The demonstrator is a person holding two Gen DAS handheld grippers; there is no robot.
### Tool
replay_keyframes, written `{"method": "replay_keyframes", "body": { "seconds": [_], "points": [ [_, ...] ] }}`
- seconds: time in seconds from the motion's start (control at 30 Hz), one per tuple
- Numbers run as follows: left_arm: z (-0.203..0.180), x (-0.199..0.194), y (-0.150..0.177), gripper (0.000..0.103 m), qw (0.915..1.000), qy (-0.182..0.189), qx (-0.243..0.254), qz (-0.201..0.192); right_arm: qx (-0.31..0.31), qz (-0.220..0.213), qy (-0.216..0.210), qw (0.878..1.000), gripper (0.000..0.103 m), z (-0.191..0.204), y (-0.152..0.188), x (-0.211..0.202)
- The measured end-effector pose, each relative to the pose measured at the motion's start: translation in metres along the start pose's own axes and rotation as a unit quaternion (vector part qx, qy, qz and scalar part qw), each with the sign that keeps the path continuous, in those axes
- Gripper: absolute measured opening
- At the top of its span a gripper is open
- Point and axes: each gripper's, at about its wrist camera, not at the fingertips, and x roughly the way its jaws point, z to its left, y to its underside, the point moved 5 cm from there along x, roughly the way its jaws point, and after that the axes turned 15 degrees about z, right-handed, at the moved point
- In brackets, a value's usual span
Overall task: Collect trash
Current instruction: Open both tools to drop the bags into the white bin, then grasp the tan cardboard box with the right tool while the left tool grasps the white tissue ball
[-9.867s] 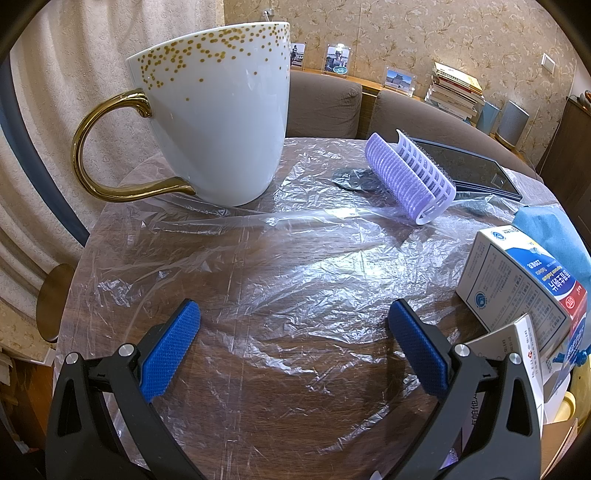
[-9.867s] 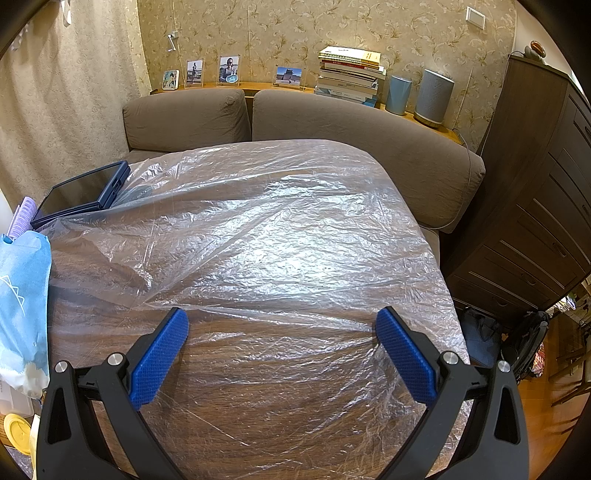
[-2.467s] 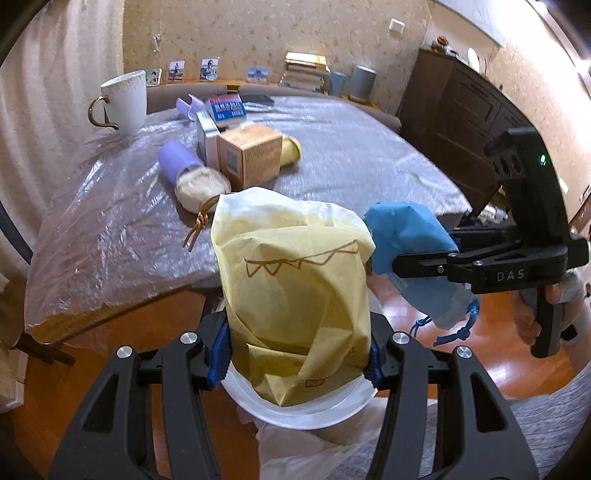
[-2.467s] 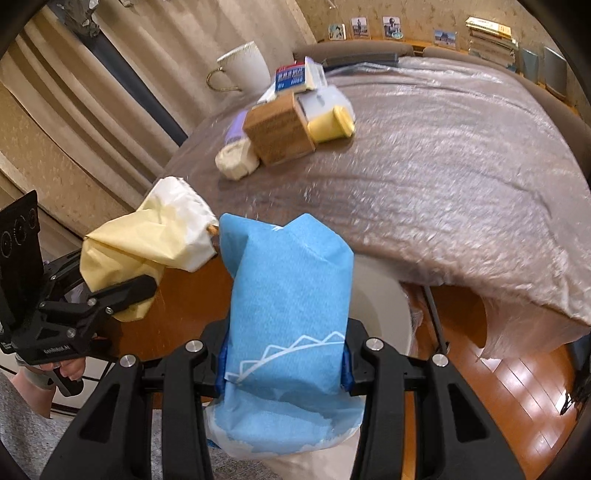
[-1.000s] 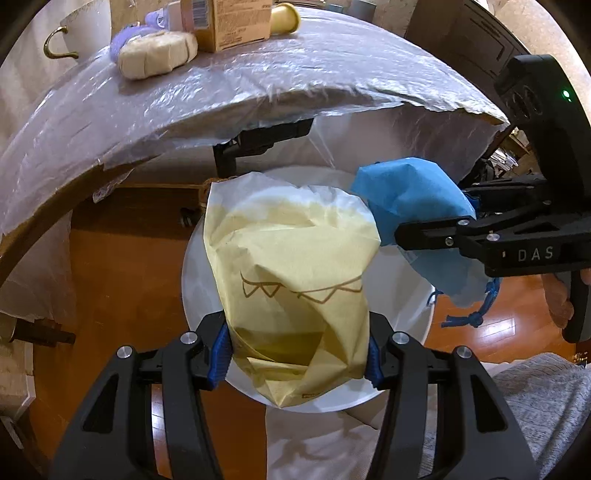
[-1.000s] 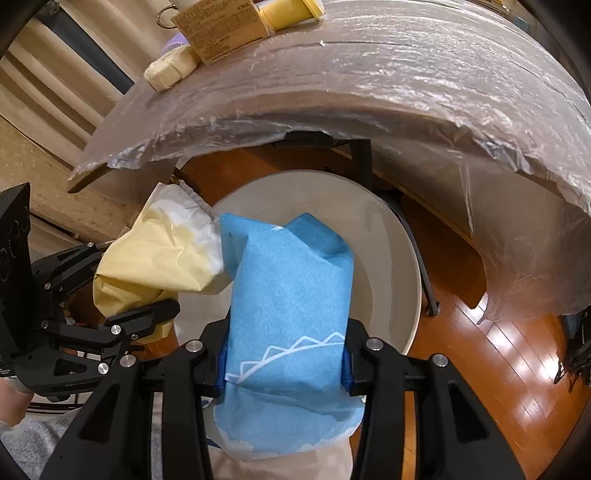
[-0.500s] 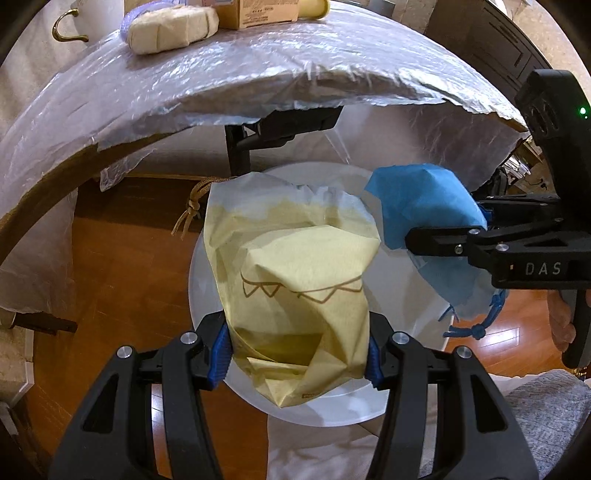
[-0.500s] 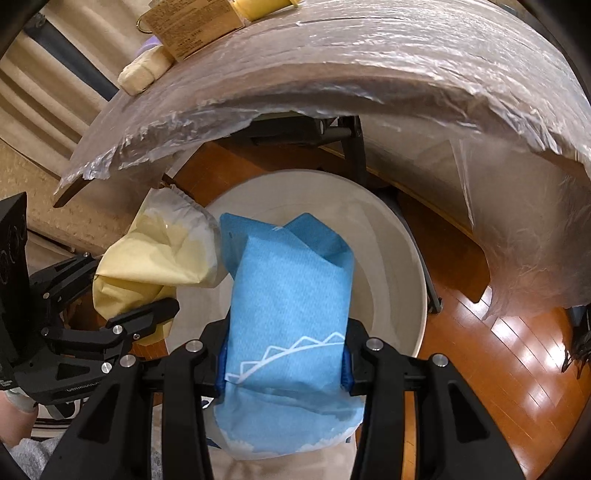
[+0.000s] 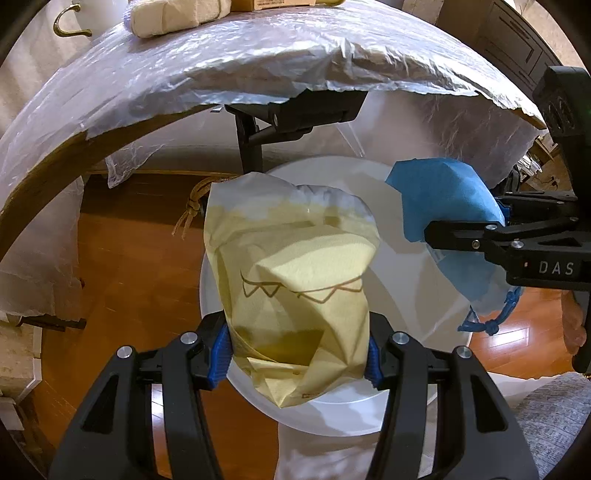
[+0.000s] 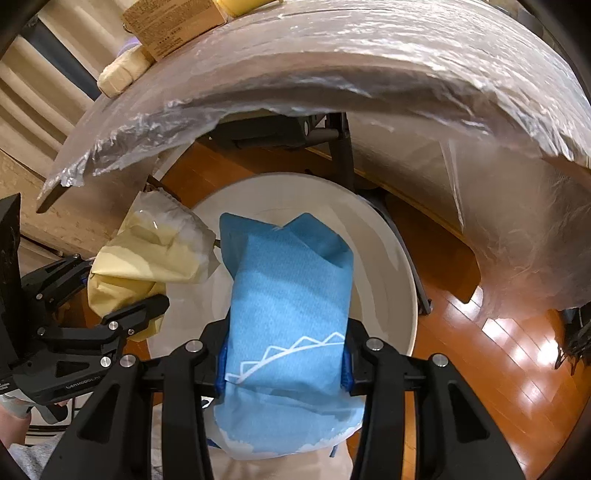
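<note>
Under the table edge, plastic-covered table arcs across the top of both views, wood floor below. White round bin sits on the floor beneath, mouth up. Left gripper clamps a yellow paper bag at its lower part, blue pads pressed on both sides, bag hanging over the bin mouth. Right gripper closed tight on a blue paper bag, also over the bin, just beside the yellow one. Blue drawstring dangles from the blue bag. Cardboard box and a beige wrapped bundle rest on the tabletop.
</note>
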Motion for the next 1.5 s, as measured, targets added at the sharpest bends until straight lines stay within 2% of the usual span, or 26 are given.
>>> {"method": "replay_keyframes", "body": {
  "seconds": [0.27, 0.3, 0.33, 0.37, 0.4, 0.43, 0.6, 0.8, 0.87, 1.0, 1.13, 1.2, 1.23, 1.27, 1.33, 1.4, 1.5],
  "points": [
    [0.001, 0.003, -0.002, 0.056, 1.0, -0.003, 0.004, -0.001, 0.0, 0.003, 0.005, 1.0, 0.043, -0.003, -0.001, 0.005],
    [0.002, 0.003, -0.004, 0.058, 1.0, 0.001, 0.001, -0.003, -0.001, 0.003, 0.006, 1.0, 0.046, -0.003, -0.001, 0.005],
    [0.003, 0.003, -0.005, 0.065, 1.0, 0.008, -0.002, -0.004, 0.001, 0.001, 0.01, 1.0, 0.047, -0.004, -0.001, 0.005],
    [0.004, 0.002, -0.005, 0.07, 0.9998, 0.016, -0.005, -0.004, 0.002, -0.001, 0.011, 1.0, 0.055, -0.003, -0.001, 0.003],
    [0.006, 0.002, -0.006, 0.079, 0.9995, 0.03, -0.009, -0.006, 0.002, -0.003, 0.01, 1.0, 0.058, -0.003, -0.001, 0.002],
    [0.007, 0.0, -0.007, 0.081, 0.9992, 0.037, -0.012, -0.01, 0.002, -0.005, 0.011, 1.0, 0.058, -0.003, -0.001, 0.001],
    [0.008, -0.005, -0.008, 0.082, 0.9996, 0.014, -0.008, -0.021, 0.004, -0.01, 0.014, 1.0, 0.062, -0.006, 0.001, -0.002],
    [0.008, -0.009, -0.008, 0.082, 0.9997, 0.005, -0.003, -0.022, 0.0, -0.015, 0.016, 1.0, 0.069, -0.011, 0.001, -0.009],
    [0.01, -0.012, -0.006, 0.082, 0.9997, 0.004, -0.005, -0.023, -0.005, -0.02, 0.024, 1.0, 0.075, -0.012, 0.004, -0.015],
    [0.015, -0.03, -0.003, 0.082, 0.9995, 0.005, -0.007, -0.03, -0.022, -0.035, 0.032, 0.999, 0.075, -0.009, 0.012, -0.038],
    [0.016, -0.077, 0.003, 0.082, 0.9971, 0.004, -0.002, -0.076, -0.057, -0.091, 0.033, 0.994, 0.077, 0.006, 0.019, -0.088],
    [0.019, -0.112, 0.003, 0.084, 0.9928, 0.001, -0.001, -0.12, -0.076, -0.153, 0.047, 0.984, 0.094, 0.017, 0.017, -0.123],
    [0.021, -0.128, 0.0, 0.097, 0.9898, -0.006, -0.003, -0.142, -0.087, -0.195, 0.054, 0.975, 0.098, 0.024, 0.015, -0.142],
    [0.025, -0.145, -0.004, 0.102, 0.9846, -0.023, -0.009, -0.173, -0.097, -0.229, 0.057, 0.967, 0.099, 0.029, 0.012, -0.157],
    [0.033, -0.163, -0.013, 0.102, 0.9741, -0.058, -0.018, -0.218, -0.112, -0.27, 0.064, 0.954, 0.099, 0.037, -0.001, -0.176],
    [0.04, -0.166, -0.029, 0.102, 0.9691, -0.088, -0.016, -0.23, -0.126, -0.278, 0.065, 0.95, 0.099, 0.047, -0.026, -0.182],
    [0.046, -0.149, -0.058, 0.102, 0.9693, -0.129, 0.001, -0.209, -0.138, -0.266, 0.066, 0.952, 0.099, 0.06, -0.063, -0.178]
  ]
}}
